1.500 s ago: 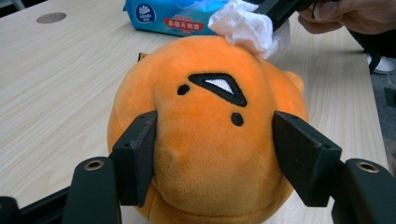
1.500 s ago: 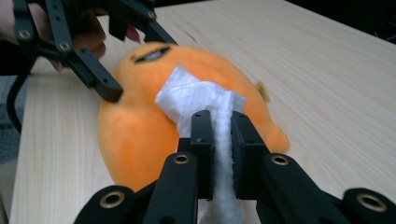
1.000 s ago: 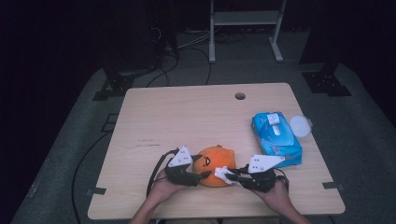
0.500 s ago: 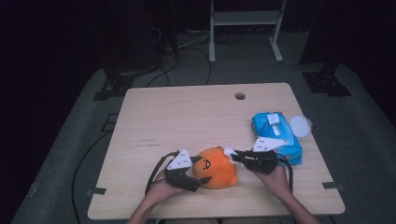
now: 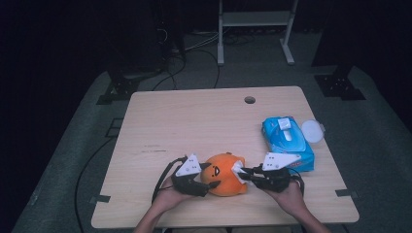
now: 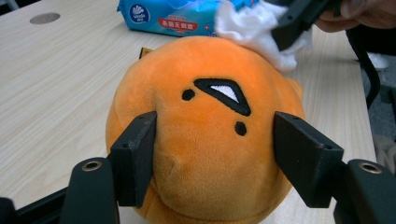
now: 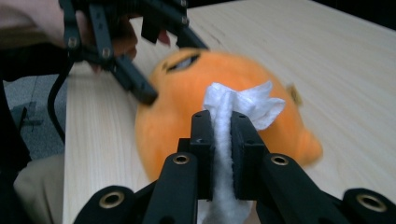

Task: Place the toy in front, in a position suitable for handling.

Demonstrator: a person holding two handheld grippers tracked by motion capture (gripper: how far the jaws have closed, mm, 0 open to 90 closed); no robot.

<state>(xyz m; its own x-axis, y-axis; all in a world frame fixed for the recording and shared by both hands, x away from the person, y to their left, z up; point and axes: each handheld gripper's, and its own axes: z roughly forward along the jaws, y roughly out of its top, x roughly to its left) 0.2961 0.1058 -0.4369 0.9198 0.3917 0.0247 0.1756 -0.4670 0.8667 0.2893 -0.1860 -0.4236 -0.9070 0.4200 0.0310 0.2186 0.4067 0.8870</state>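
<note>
A round orange plush toy (image 5: 224,174) with a stitched face lies near the table's front edge. My left gripper (image 5: 209,178) holds it from the left. In the left gripper view both black pads (image 6: 137,158) press into the plush toy (image 6: 210,116); these jaws have just been closing on it. My right gripper (image 5: 241,174) comes in from the right, shut on a crumpled white wipe (image 5: 238,168). In the right gripper view the wipe (image 7: 243,105) sticks out between the closed jaws of the right gripper (image 7: 223,135) and touches the plush toy (image 7: 187,107) on its upper side.
A blue pack of wet wipes (image 5: 286,141) lies at the table's right side, close behind my right hand. A white round lid (image 5: 312,131) sits beside it at the edge. The wooden table (image 5: 194,121) has a cable hole (image 5: 249,100) at the back.
My right gripper with the wipe has moved along the plush toy's right side, first away from the person, then back a little. The left hand has stayed where it was.
</note>
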